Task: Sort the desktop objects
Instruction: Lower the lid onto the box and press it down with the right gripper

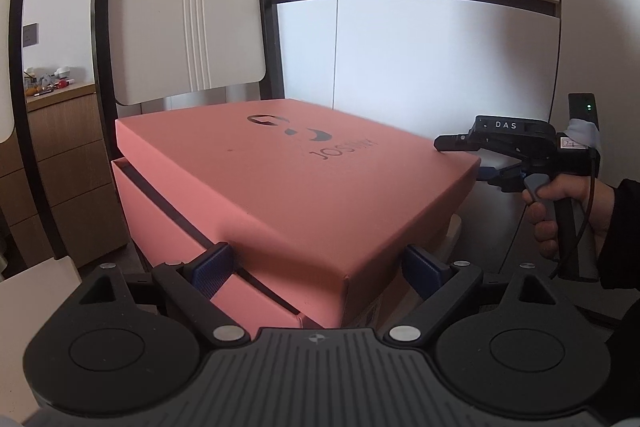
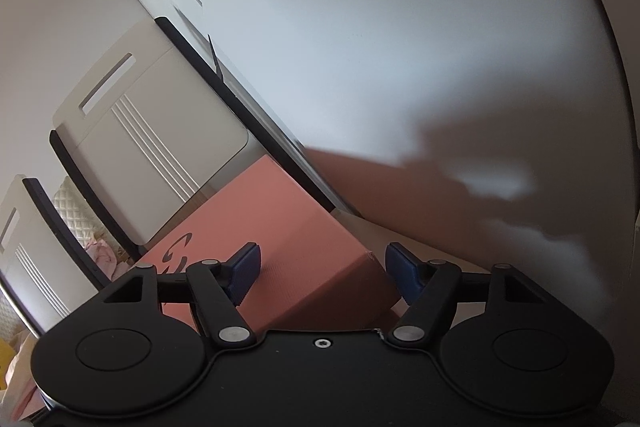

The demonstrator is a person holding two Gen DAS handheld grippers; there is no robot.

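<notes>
A large pink box with a dark logo, its lid [image 1: 280, 183] sitting askew on the base [image 1: 160, 219], fills the left wrist view. My left gripper [image 1: 316, 267] is open, its blue pads on either side of the lid's near corner. My right gripper [image 2: 322, 277] is open around the lid's far right corner [image 2: 320, 267]. It also shows in the left wrist view [image 1: 460, 155], with one finger above the lid's edge and one below.
A white chair back [image 1: 188, 15] stands right behind the box. White cabinet panels [image 1: 440, 59] rise behind and to the right. A wooden drawer unit [image 1: 68, 167] with small items on top stands at the left.
</notes>
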